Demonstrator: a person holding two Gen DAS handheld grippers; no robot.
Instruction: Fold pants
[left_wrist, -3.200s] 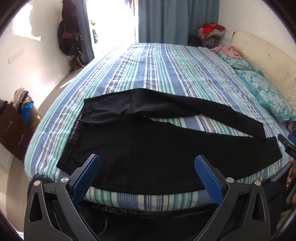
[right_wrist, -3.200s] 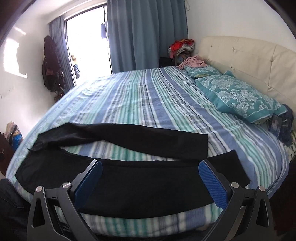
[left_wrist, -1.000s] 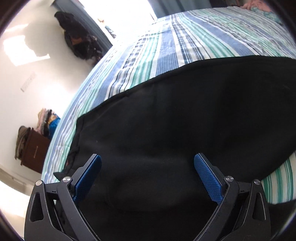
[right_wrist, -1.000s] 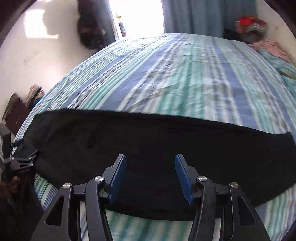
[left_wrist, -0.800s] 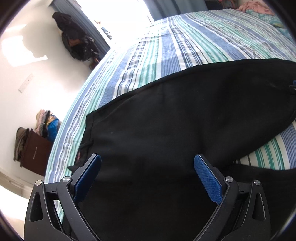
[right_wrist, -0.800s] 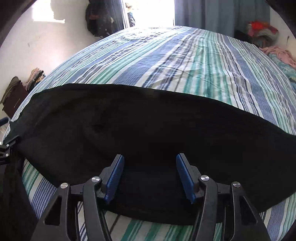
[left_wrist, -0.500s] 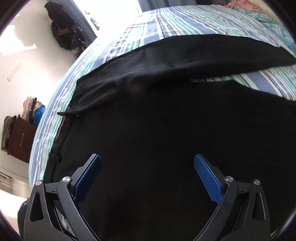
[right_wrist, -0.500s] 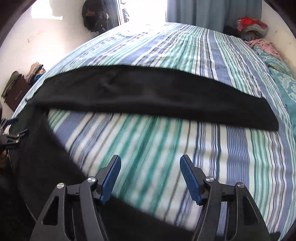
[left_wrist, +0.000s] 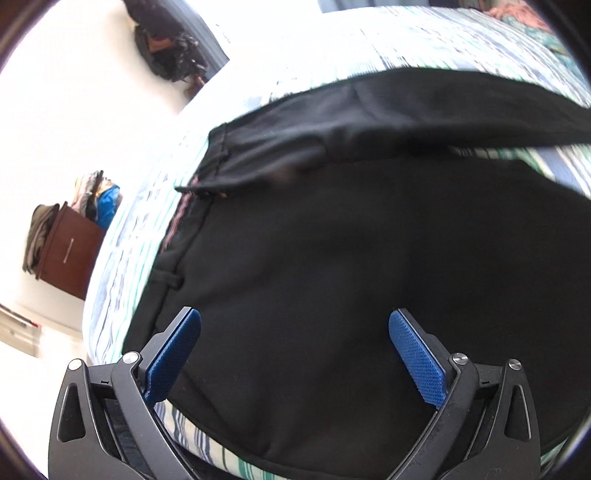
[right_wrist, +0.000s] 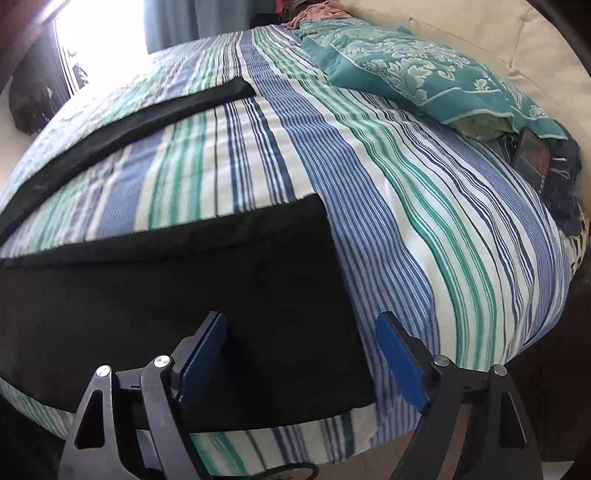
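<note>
1. Left wrist view: the left gripper (left_wrist: 294, 354) hovers with jaws spread wide and nothing between them, low over the waist end of the black pants (left_wrist: 351, 266), which lie flat on the striped bed (left_wrist: 122, 236). The waistband looks rumpled where the far leg (left_wrist: 424, 107) branches off; if a pinch there takes one layer only, the fold may come out crooked.

2. Right wrist view: the right gripper (right_wrist: 301, 350) has just been opening and grasps nothing, its jaws straddling the near leg's hem (right_wrist: 332, 277). The legs lie well apart, so dragging one across could bunch the cloth or pull it off the mattress edge.
</note>
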